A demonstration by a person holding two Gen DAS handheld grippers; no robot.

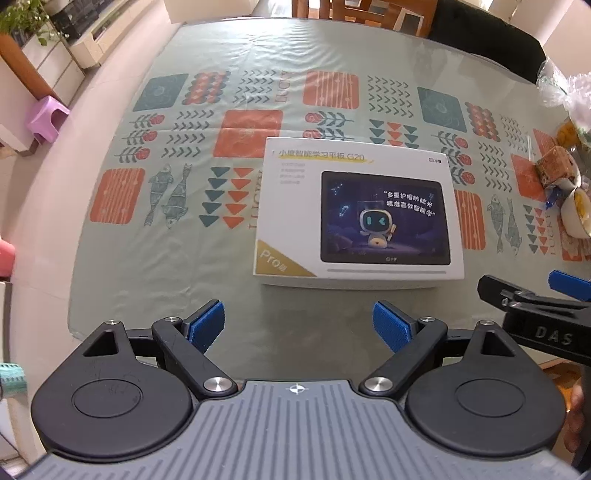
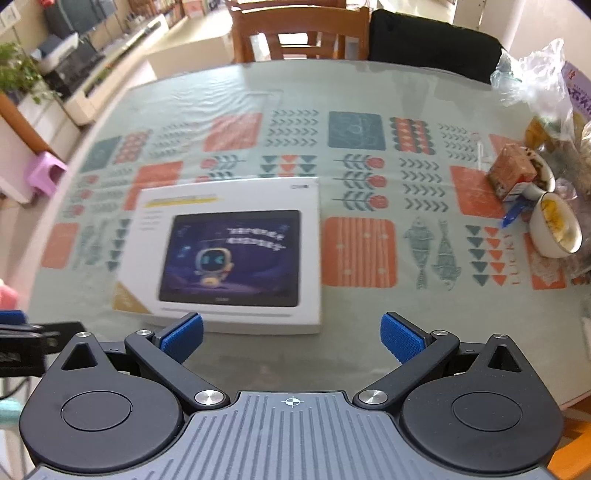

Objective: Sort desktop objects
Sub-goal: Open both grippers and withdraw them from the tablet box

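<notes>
A white tablet box (image 1: 354,214) with a picture of a cartoon robot on a dark screen lies flat on the patterned tablecloth (image 1: 166,258), just ahead of my left gripper (image 1: 299,325), which is open and empty above the near table edge. The right gripper shows at the right edge of the left wrist view (image 1: 535,295). In the right wrist view the box (image 2: 229,254) lies ahead and to the left. My right gripper (image 2: 291,338) is open and empty, its left pad (image 2: 181,338) close to the box's near edge.
At the table's right side stand a white bowl (image 2: 554,229), a brown carton (image 2: 511,171) and clear plastic bags (image 2: 535,81). Wooden chairs (image 2: 295,33) and a black chair (image 2: 432,40) stand at the far side. A purple stool (image 1: 46,118) stands on the floor, left.
</notes>
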